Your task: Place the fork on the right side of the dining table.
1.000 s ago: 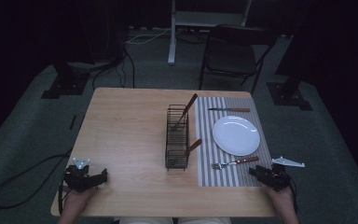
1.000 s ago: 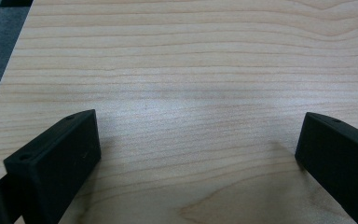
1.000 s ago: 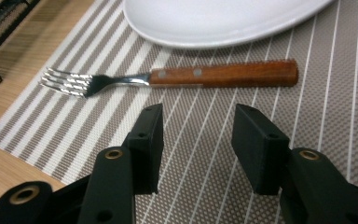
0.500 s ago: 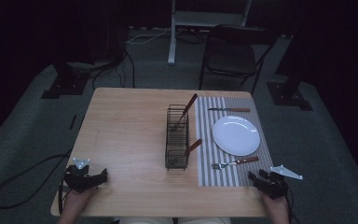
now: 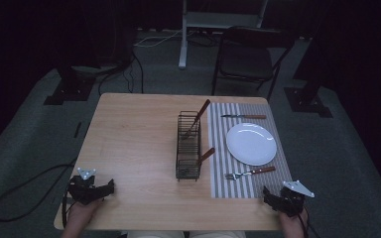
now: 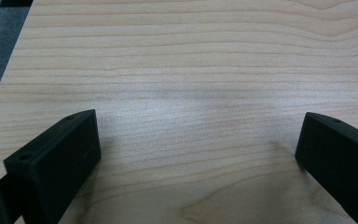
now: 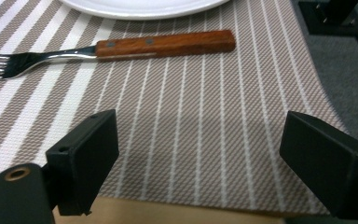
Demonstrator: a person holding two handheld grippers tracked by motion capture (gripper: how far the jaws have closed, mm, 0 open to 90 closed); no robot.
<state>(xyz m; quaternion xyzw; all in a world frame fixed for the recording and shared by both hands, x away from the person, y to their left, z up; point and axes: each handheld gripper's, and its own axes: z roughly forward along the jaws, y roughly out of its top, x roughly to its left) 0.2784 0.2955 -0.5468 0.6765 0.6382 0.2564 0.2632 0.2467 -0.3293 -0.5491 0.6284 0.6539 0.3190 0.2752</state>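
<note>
Right gripper (image 7: 200,154) jaws stood apart, empty, over the striped placemat (image 7: 205,140); wooden-handled fork (image 7: 121,49) lay ahead, likely already set. Left gripper (image 6: 196,158) jaws apart over bare bench (image 6: 191,60), idle.

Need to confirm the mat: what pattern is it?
Placemat: beige-and-white stripes, clearest in right gripper view.

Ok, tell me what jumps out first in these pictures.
A white plate sits on a striped mat at the table's right, with a wooden-handled fork in front of it and a knife behind. A black wire rack stands mid-table holding two wooden-handled utensils. Both grippers, left and right, rest open at the near edge.
</note>
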